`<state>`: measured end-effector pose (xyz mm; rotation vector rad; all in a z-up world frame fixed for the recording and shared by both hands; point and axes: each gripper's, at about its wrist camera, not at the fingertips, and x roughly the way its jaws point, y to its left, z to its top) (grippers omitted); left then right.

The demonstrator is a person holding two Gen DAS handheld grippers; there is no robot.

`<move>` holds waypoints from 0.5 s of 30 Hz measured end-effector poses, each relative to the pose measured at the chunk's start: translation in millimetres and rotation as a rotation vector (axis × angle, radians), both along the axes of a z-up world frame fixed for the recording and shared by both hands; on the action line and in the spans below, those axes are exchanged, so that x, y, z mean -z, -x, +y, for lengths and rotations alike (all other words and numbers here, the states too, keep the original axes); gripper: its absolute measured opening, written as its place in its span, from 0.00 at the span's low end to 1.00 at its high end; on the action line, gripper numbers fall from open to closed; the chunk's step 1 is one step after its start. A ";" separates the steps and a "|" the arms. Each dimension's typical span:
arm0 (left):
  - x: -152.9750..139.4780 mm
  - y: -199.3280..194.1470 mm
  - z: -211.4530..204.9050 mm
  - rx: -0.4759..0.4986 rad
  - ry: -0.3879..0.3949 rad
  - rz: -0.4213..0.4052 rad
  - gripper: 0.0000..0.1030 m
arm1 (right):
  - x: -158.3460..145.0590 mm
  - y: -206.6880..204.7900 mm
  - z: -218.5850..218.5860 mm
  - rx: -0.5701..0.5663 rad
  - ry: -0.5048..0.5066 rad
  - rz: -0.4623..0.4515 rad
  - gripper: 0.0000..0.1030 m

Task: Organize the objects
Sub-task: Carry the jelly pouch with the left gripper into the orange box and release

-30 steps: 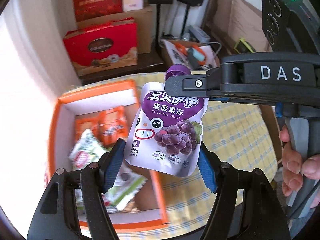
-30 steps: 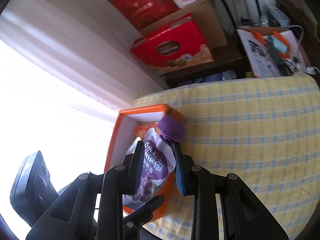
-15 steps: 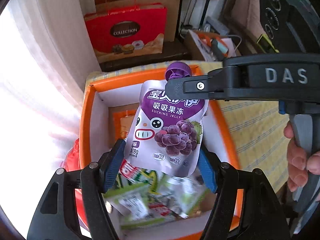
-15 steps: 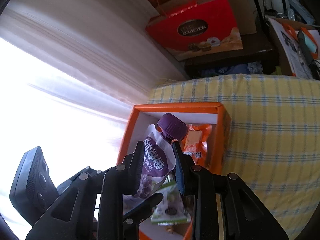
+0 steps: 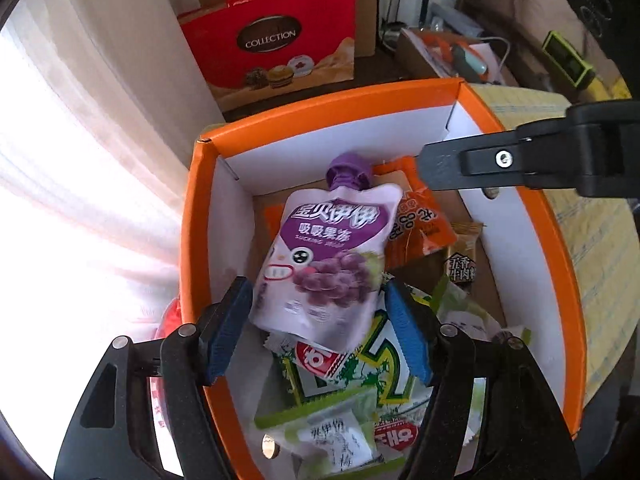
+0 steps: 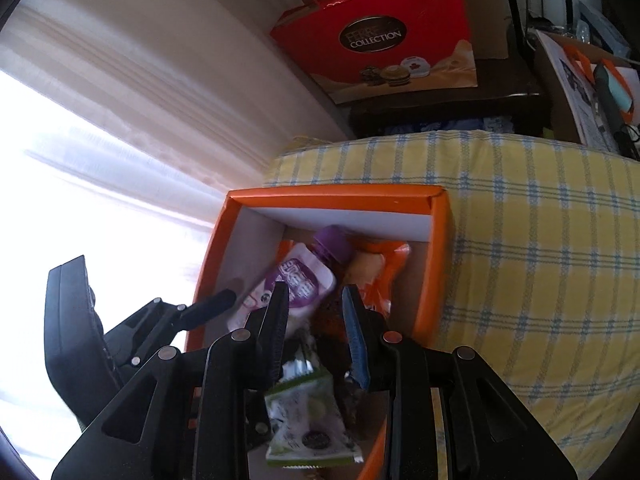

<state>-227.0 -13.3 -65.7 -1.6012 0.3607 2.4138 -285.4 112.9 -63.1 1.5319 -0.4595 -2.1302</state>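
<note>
Since the pouch [image 5: 328,248] lies loose inside the box [image 5: 320,116], the left gripper [image 5: 318,320] and right gripper [image 6: 316,312], both apart and empty, should rise straight out of the box.

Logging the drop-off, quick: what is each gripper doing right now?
Left gripper: the jelly pouch sits between its pads, blurred; whether they grip it cannot be told.
Right gripper: open, holding nothing.
</note>
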 end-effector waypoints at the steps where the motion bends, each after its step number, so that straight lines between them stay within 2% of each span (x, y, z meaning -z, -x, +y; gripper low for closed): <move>1: -2.8 -1.8 -1.3 -0.003 -0.002 0.002 0.64 | -3.3 -3.4 1.6 -0.003 -0.005 0.009 0.28; 5: -19.5 -12.2 -8.5 -0.032 -0.047 0.022 0.65 | -16.6 -14.7 3.5 -0.012 -0.056 0.055 0.30; 6: -23.3 -13.6 -10.5 -0.040 -0.059 0.029 0.65 | -20.2 -18.0 3.6 -0.013 -0.069 0.068 0.33; 8: -32.4 -20.2 -14.9 -0.062 -0.096 0.048 0.74 | -27.6 -25.6 3.8 -0.017 -0.099 0.102 0.35; 12: -41.7 -24.3 -18.0 -0.082 -0.131 0.072 0.76 | -36.0 -37.6 3.4 -0.033 -0.154 0.146 0.39; 15: -47.2 -30.3 -18.6 -0.090 -0.147 0.088 0.83 | -41.9 -48.1 4.1 -0.036 -0.194 0.183 0.44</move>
